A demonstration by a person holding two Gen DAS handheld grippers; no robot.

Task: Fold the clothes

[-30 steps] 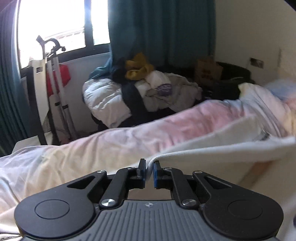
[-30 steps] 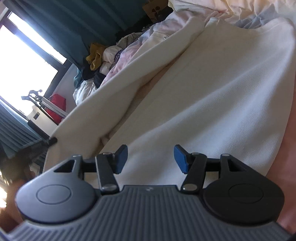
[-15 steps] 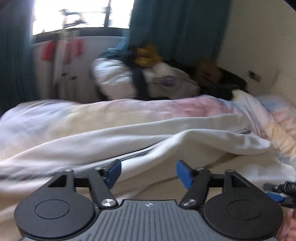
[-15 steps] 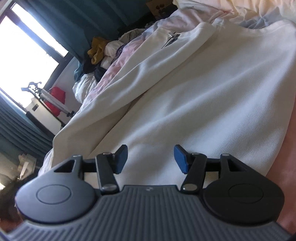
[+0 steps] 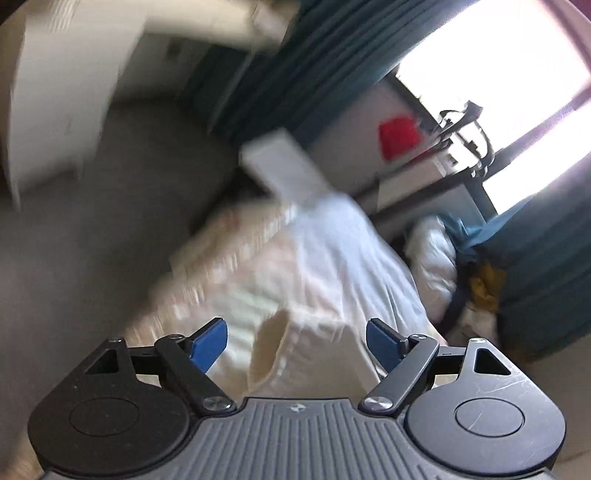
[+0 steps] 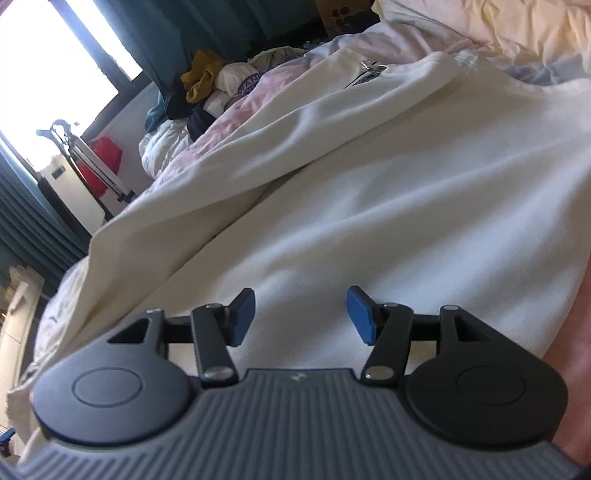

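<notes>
A cream white garment [image 6: 388,192] lies spread on the bed, with one sleeve folded across its body and a zip at the collar [image 6: 365,72]. My right gripper [image 6: 301,314] is open and empty, low over the garment's lower part. My left gripper [image 5: 295,339] is open and empty; its view is blurred and tilted, and a cream cuff end [image 5: 269,343] of the garment lies between and beyond its fingers on the pastel bedcover [image 5: 325,258].
A pile of clothes [image 6: 207,88] with a yellow item lies beyond the bed by teal curtains [image 6: 207,26]. A metal stand [image 6: 85,155] with a red item and a white unit [image 6: 70,192] stand under the bright window. Grey floor [image 5: 74,240] lies left of the bed.
My left gripper was shut on the garment's edge, then opened and let it go, and has swung away to the left. The sleeve now lies folded over the body. My right gripper stayed open.
</notes>
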